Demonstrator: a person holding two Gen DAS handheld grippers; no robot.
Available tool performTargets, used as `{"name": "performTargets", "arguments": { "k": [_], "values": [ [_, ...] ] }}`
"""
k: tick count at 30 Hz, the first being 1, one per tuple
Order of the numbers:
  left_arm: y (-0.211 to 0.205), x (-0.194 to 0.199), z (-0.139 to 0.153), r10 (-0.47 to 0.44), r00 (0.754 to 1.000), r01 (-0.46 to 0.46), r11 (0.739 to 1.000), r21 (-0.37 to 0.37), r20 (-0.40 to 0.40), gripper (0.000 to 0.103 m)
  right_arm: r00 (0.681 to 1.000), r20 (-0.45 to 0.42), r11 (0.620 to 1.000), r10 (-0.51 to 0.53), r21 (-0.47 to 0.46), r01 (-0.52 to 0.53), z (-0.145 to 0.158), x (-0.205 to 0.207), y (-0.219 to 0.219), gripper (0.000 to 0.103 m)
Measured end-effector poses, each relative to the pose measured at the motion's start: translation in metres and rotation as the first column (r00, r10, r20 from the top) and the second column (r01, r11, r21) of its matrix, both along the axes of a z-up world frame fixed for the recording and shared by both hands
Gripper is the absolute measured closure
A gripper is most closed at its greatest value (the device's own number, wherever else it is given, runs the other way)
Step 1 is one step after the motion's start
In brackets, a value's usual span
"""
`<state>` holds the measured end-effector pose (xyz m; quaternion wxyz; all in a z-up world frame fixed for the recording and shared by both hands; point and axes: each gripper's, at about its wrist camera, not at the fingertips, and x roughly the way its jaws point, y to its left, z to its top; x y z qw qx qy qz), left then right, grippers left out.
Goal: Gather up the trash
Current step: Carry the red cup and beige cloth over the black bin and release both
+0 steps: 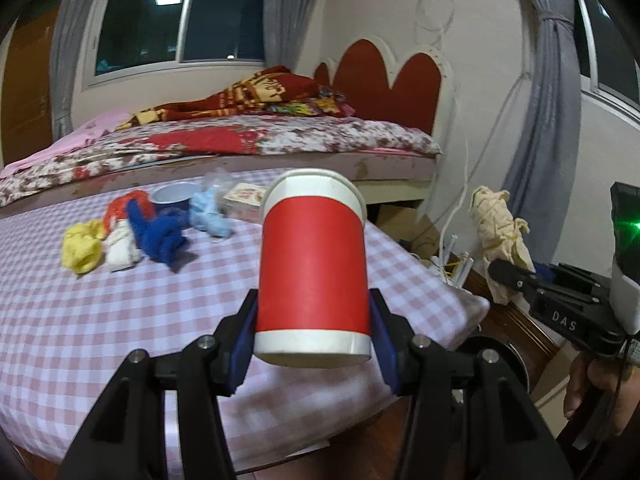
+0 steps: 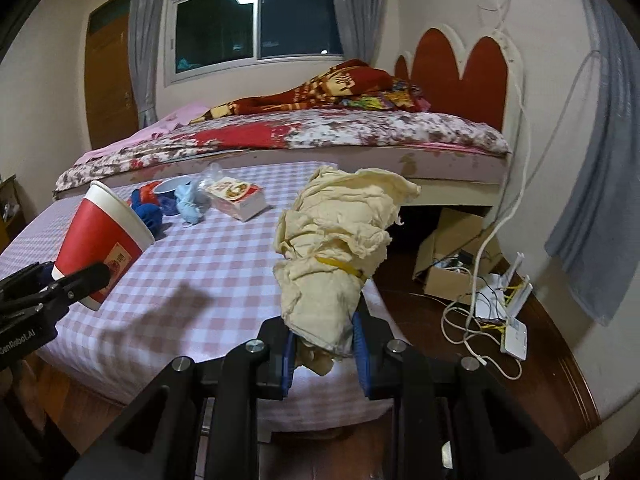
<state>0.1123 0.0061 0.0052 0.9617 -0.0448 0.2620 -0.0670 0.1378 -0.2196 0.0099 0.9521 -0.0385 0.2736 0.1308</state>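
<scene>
A red paper cup (image 1: 314, 270) with white bands stands upright between the blue pads of my left gripper (image 1: 314, 344), which is shut on its lower part above the checked mattress (image 1: 100, 320). The same red paper cup (image 2: 102, 234) shows tilted at the left of the right wrist view. My right gripper (image 2: 324, 344) is shut on a crumpled cream cloth bundle (image 2: 340, 240) tied with a yellow rubber band. That cream cloth bundle (image 1: 500, 232) also appears at the right of the left wrist view, held over the mattress edge.
Coloured cloth scraps (image 1: 132, 236), a blue-rimmed bowl (image 1: 172, 196), a light blue cloth (image 1: 210, 214) and a small printed box (image 2: 238, 198) lie on the far part of the mattress. A bed (image 2: 320, 136) stands behind. A cardboard box (image 2: 452, 256), cables and a white router (image 2: 514, 336) sit on the floor at right.
</scene>
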Motion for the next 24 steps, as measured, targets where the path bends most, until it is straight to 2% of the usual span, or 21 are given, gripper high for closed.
{"name": "performTargets", "arguments": {
  "k": [12,24],
  "values": [
    [-0.059,0.000,-0.003,-0.111,0.994,0.111,0.994,0.021,-0.015,0.050,0.995,-0.014,0.995,-0.097,0.032,0.097,-0.014,-0.016,-0.057,0.077],
    [-0.121,-0.002,-0.013,-0.246,0.968,0.248,0.968,0.027,-0.048,0.051,0.978,-0.073,0.981,-0.193,0.012,0.195,-0.038,-0.032,-0.111,0.077]
  ]
}}
